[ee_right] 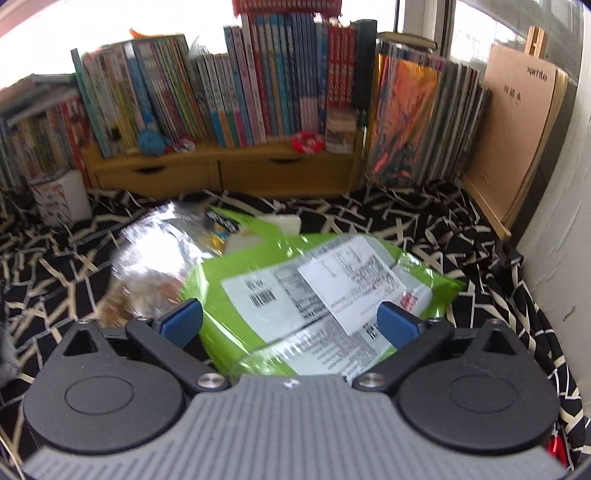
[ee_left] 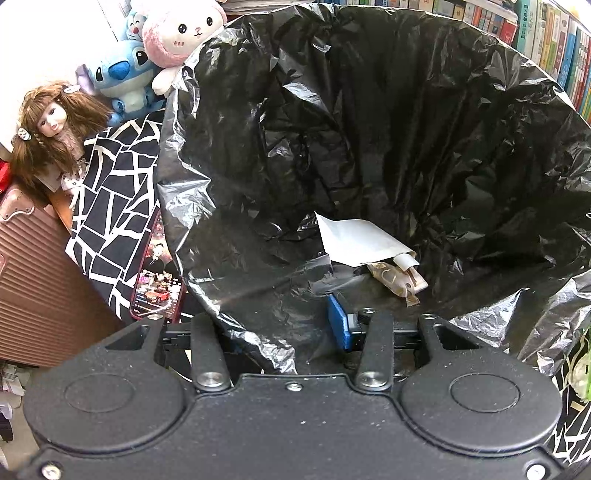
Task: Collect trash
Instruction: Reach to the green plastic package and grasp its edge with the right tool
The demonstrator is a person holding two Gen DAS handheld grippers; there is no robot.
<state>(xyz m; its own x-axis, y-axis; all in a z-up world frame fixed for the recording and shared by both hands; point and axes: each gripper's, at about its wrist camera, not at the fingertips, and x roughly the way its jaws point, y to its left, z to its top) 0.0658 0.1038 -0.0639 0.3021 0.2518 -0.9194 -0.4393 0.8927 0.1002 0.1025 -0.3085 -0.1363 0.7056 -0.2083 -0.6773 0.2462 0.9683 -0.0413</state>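
A big black trash bag fills the left wrist view with its mouth held wide. My left gripper is shut on the bag's near rim; one blue pad shows and the other is hidden under the plastic. Inside lie a white paper pouch and a brown wrapper. In the right wrist view my right gripper stands wide open over a green snack package with white labels. The package lies between the blue pads, which do not press on it. A silver foil bag lies behind it.
Everything lies on a black-and-white patterned cloth. Rows of books on a wooden drawer shelf line the back, with a white box on the left and cardboard sheets on the right. A doll, plush toys and a phone lie left of the bag.
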